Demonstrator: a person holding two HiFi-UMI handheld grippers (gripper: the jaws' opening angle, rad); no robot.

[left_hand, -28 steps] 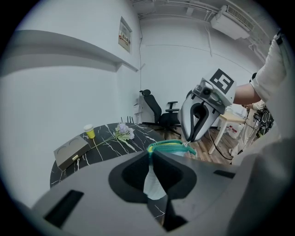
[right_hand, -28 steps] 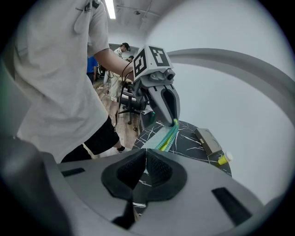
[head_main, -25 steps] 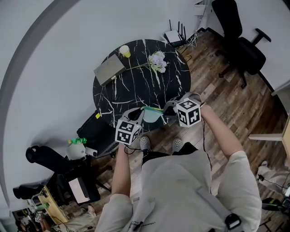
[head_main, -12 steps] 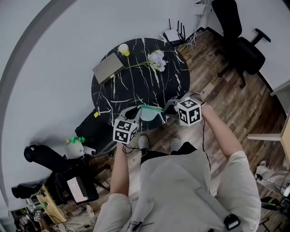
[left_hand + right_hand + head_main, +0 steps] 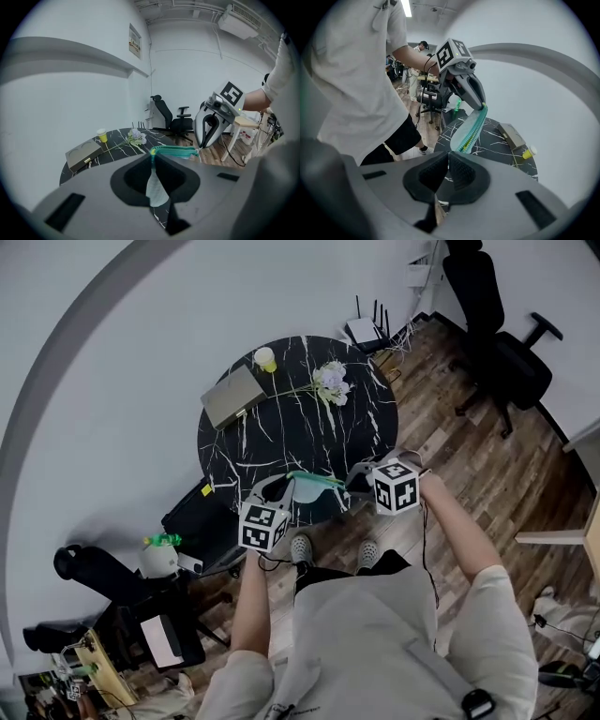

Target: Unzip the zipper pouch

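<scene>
A teal zipper pouch (image 5: pixel 315 486) hangs stretched between my two grippers over the near edge of the round black marble table (image 5: pixel 281 432). My left gripper (image 5: pixel 287 487) is shut on the pouch's left end; pale fabric (image 5: pixel 153 185) shows between its pads and the zipper (image 5: pixel 173 149) runs away to the right. My right gripper (image 5: pixel 352 480) is shut at the other end, on the zipper pull, which its pads hide. In the right gripper view the zipper (image 5: pixel 471 131) climbs from my right gripper (image 5: pixel 448 165) to the left gripper (image 5: pixel 465 84). The zipper looks closed along the length I can see.
On the table lie a grey flat box (image 5: pixel 232 395), a yellow cup (image 5: pixel 265 358) and a sprig of pale flowers (image 5: pixel 329 382). A black office chair (image 5: pixel 497 343) stands at the back right, a router (image 5: pixel 362 329) by the wall, dark chairs and clutter (image 5: pixel 141 587) at left.
The head camera's view has shifted a little. Both grippers still hold the pouch stretched between them in about the same place.
</scene>
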